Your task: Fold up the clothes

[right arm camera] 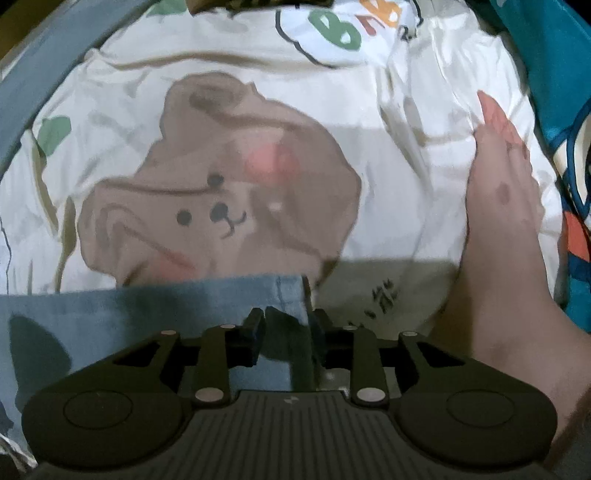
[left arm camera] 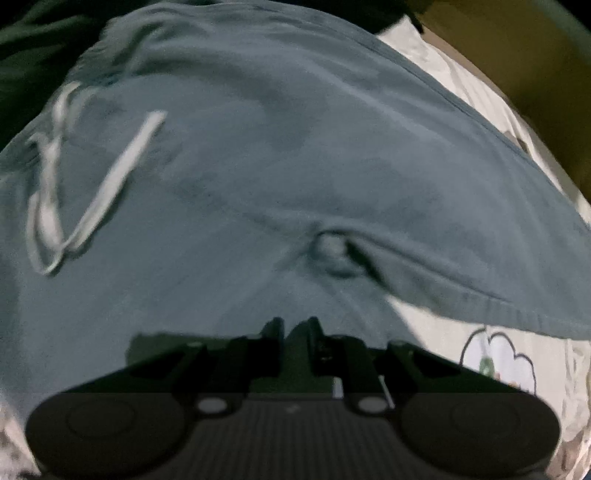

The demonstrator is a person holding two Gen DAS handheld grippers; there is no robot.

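The blue-grey cotton shorts (left arm camera: pixel 295 166) with a pale flat drawstring (left arm camera: pixel 107 184) lie spread over a cream bedsheet printed with cartoons (left arm camera: pixel 461 339), filling most of the left wrist view; the drawstring loops loosely at the left, near the waistband; a small knot-like bump (left arm camera: pixel 332 251) puckers the cloth at the middle, with creases running out from it; the hem (left arm camera: pixel 517 310) crosses the lower right above a cloud-shaped print (left arm camera: pixel 506 354). The left gripper (left arm camera: pixel 291 332) sits low over the fabric, its fingers drawn close with only a thin gap; whether cloth is caught between them cannot be told.

In the right wrist view, the right gripper (right arm camera: pixel 286 325) is clenched on a folded edge of the same shorts (right arm camera: pixel 147 306), a strip of the cloth standing between its fingers; beyond lies the sheet (right arm camera: pixel 406 166), showing a brown bear face with pink cheeks (right arm camera: pixel 221 199) and a white cloud bearing green and orange letters (right arm camera: pixel 343 33), seen upside down, too cut off to read; small dark marks (right arm camera: pixel 386 295) beside the gripper are illegible. A bare foot (right arm camera: pixel 506 206) rests on the sheet at the right, beside a teal patterned fabric (right arm camera: pixel 561 110).
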